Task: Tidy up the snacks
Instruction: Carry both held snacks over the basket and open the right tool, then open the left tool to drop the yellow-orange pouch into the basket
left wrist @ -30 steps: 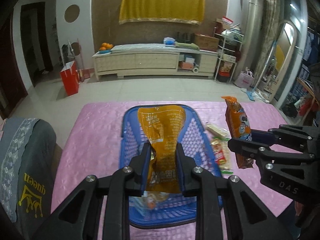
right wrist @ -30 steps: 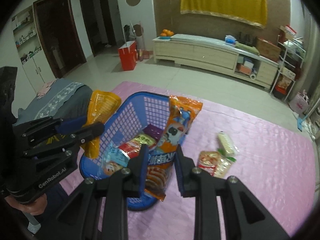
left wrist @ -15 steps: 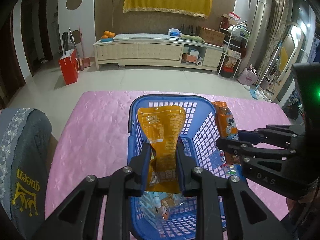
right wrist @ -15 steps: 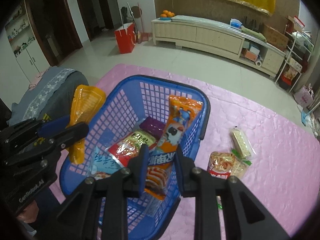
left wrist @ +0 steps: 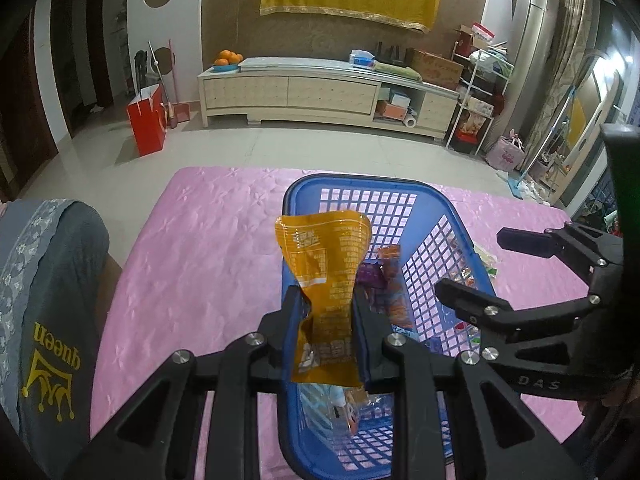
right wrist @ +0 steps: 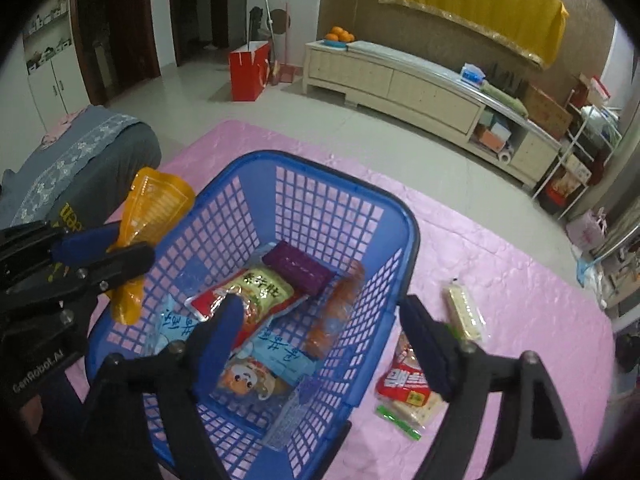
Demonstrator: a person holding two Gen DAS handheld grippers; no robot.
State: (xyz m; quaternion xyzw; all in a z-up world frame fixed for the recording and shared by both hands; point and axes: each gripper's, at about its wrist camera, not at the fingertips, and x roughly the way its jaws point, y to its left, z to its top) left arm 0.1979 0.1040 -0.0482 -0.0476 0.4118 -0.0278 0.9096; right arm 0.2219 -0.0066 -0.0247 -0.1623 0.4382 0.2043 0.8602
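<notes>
1. Living room setup, with a pink quilted tablecloth (right wrist: 500, 264) covering the table and a long cream cabinet (left wrist: 312, 92) against the back wall.
2. Left gripper (left wrist: 325, 326) is clamped on a yellow snack bag (left wrist: 326, 276), held upright at the left edge of the blue basket (right wrist: 408, 220). In the right wrist view the bag (right wrist: 154, 216) sits just outside and over that left rim.
3. Right gripper (right wrist: 328, 344) has its jaws spread wide with nothing between them, hanging over the basket's right wall; one finger is above the inside, the other above the cloth.
4. Inside the basket: an orange packet (right wrist: 336, 308) lying against the right wall, a purple packet (right wrist: 298, 266) near the middle, a red-and-green packet (right wrist: 252, 294) beside it, and light blue packets (right wrist: 276, 346) underneath.
5. On the cloth just right of the basket: a red cracker pack (right wrist: 406, 384) and a pale wafer bar (right wrist: 464, 312) a bit further back.
6. Off to the left there's a grey cushion (left wrist: 52, 320) with "queen" on it, and a red paper bag (right wrist: 248, 72) on the floor.
</notes>
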